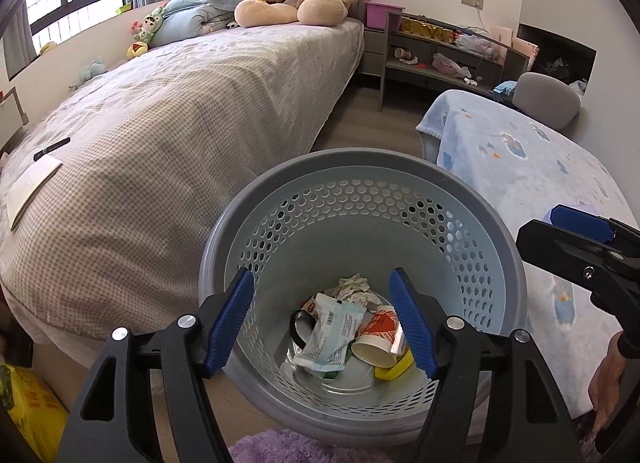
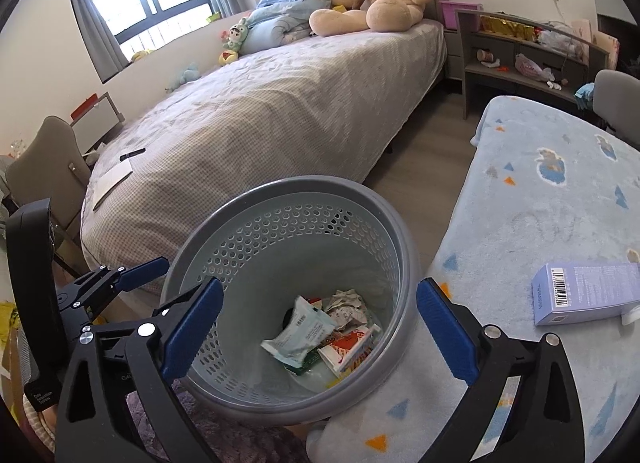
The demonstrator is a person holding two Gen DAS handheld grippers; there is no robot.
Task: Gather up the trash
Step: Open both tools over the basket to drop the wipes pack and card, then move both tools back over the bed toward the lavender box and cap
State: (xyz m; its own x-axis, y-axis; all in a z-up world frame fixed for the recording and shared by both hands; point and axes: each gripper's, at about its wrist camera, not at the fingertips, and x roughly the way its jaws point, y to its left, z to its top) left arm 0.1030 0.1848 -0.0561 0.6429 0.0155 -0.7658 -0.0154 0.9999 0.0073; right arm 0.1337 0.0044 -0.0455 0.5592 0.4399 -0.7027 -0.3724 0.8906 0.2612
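Left hand-held gripper (image 1: 322,317) and right hand-held gripper (image 2: 320,327): jaws apart, nothing between pads, both above the grey perforated trash basket (image 1: 400,171). Basket on the floor btwn the bed (image 1: 180,103), at 10 o'clock, and a blue blanket (image 2: 540,203), at 2 o'clock. Trash inside: white wrapper (image 2: 298,333), paper cup (image 1: 374,351), crumpled paper (image 2: 346,305). Purple box (image 2: 588,293) lies on blanket at 3 o'clock.

Below the left claw (image 1: 322,321), a black curved object (image 1: 298,327) lies half buried under wrappers, too hidden to identify; right of the right claw (image 2: 320,327), the purple box (image 2: 586,293) is cut by the frame edge, print unreadable.
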